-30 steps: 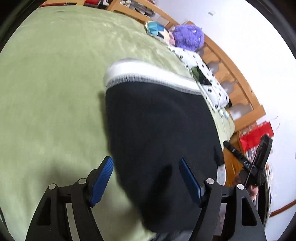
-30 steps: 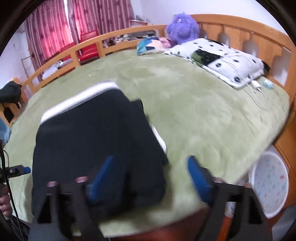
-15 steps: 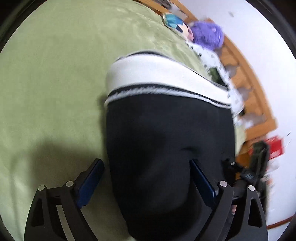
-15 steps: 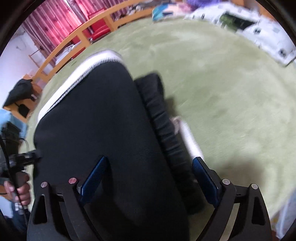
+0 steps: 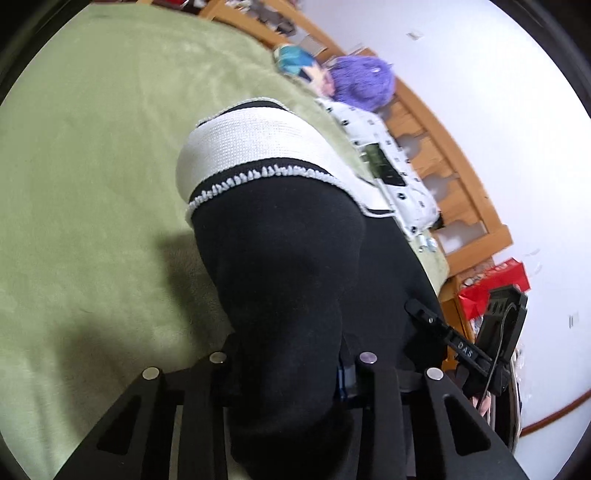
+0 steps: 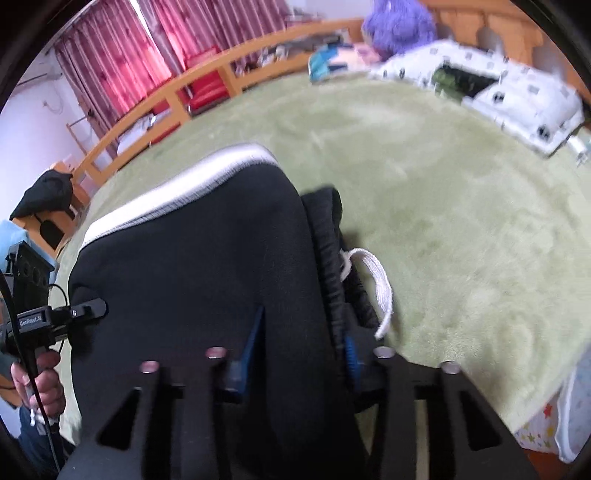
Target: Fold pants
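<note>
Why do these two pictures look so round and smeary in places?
Both views come through fisheye lenses, so dark corners ring them and the bed rail bows. In the left wrist view, the pants look sharp, a shadow falls on the green blanket, and the purple plush toy is soft. In the right wrist view, the pillow and curtains smear with motion.

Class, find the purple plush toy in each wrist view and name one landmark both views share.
Left wrist: purple plush toy upper right, against the wooden headboard.
Right wrist: purple plush toy top edge, right of centre.
Shared landmark: the spotted white pillow beside it.
</note>
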`<move>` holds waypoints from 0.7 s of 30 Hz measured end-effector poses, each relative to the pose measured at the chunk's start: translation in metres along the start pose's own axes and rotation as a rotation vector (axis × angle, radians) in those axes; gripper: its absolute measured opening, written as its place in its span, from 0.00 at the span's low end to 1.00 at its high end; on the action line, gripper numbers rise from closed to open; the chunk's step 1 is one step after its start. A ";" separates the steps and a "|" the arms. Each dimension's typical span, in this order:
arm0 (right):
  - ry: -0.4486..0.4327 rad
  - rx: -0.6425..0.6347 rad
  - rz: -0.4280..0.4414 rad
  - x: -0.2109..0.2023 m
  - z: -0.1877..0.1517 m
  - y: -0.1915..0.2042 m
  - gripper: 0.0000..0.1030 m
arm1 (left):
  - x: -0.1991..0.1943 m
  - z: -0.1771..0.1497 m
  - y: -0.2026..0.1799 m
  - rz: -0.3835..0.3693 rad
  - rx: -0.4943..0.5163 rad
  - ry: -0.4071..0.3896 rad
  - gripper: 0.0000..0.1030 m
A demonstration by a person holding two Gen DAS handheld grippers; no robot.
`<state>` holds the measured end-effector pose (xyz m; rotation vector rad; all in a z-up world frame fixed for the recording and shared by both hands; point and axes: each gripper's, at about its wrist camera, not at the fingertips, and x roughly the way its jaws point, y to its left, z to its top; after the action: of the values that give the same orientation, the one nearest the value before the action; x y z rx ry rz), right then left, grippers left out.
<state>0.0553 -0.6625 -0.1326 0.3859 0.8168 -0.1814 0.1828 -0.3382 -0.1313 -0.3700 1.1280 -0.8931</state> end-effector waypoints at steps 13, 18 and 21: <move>0.007 -0.042 0.239 -0.007 -0.033 0.214 0.21 | -0.216 -0.007 0.082 0.174 -0.020 -0.143 0.27; 0.044 -0.060 0.349 0.011 -0.053 0.302 0.21 | -0.289 -0.020 0.140 0.286 -0.046 -0.168 0.28; 0.106 -0.109 0.334 0.039 -0.070 0.342 0.21 | -0.296 -0.027 0.185 0.344 -0.077 -0.141 0.30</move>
<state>0.1380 -0.3222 -0.1142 0.4262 0.8500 0.1956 0.1956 0.0081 -0.0821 -0.2861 1.0573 -0.5146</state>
